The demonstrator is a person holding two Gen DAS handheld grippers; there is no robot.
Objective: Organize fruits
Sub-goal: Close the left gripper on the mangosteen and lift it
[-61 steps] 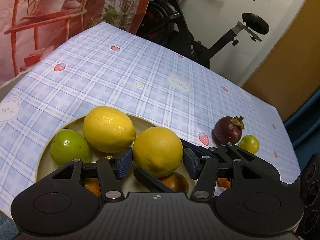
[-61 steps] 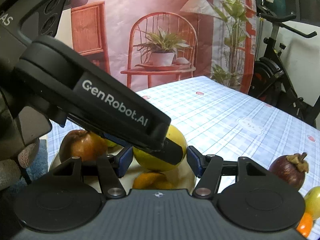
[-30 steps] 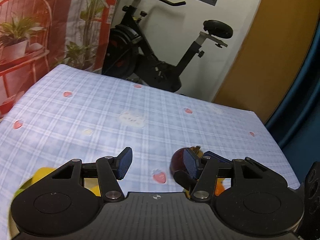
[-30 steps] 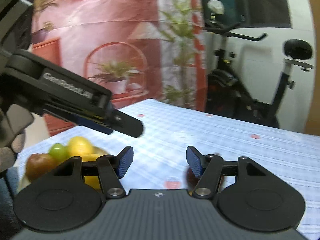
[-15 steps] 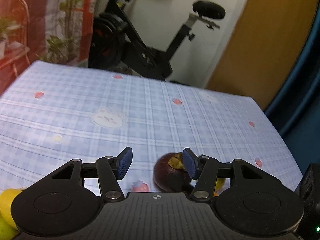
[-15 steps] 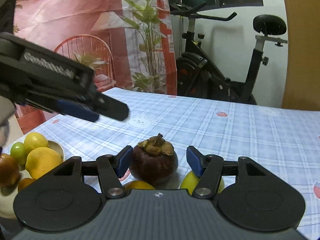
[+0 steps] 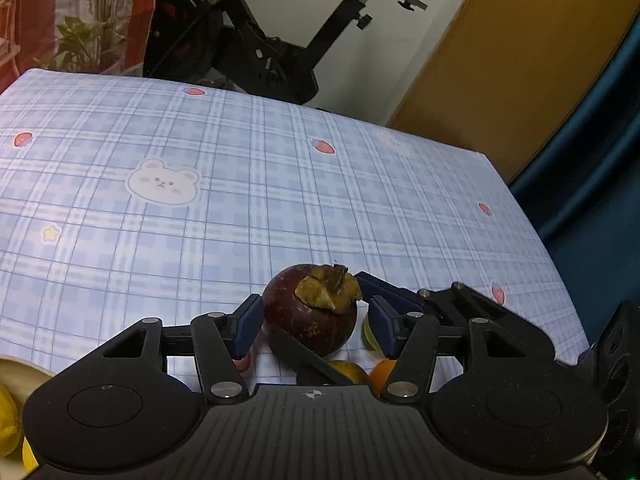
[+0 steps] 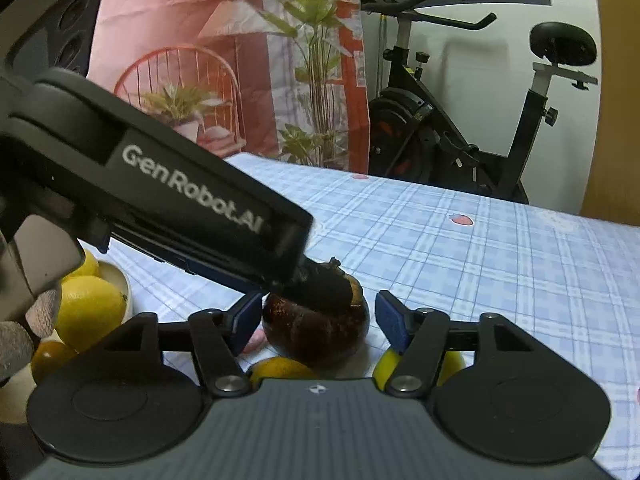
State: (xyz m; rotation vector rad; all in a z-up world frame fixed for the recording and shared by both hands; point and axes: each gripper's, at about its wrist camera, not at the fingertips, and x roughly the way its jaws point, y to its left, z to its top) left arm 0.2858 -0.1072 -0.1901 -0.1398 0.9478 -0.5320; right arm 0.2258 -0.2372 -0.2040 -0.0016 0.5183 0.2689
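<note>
My left gripper [image 7: 314, 318], jaws just opened wider, straddles the mangosteen [image 7: 310, 314] on the near-right tablecloth [image 7: 240, 208] without pressing; my right gripper [image 8: 316, 318] stands open too. I'd centre, then close gently.

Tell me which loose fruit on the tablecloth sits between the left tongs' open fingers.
The dark purple mangosteen with the dried brown cap. It sits between the left tongs; the small yellow fruit and orange fruit lie beside and nearer the camera.
</note>
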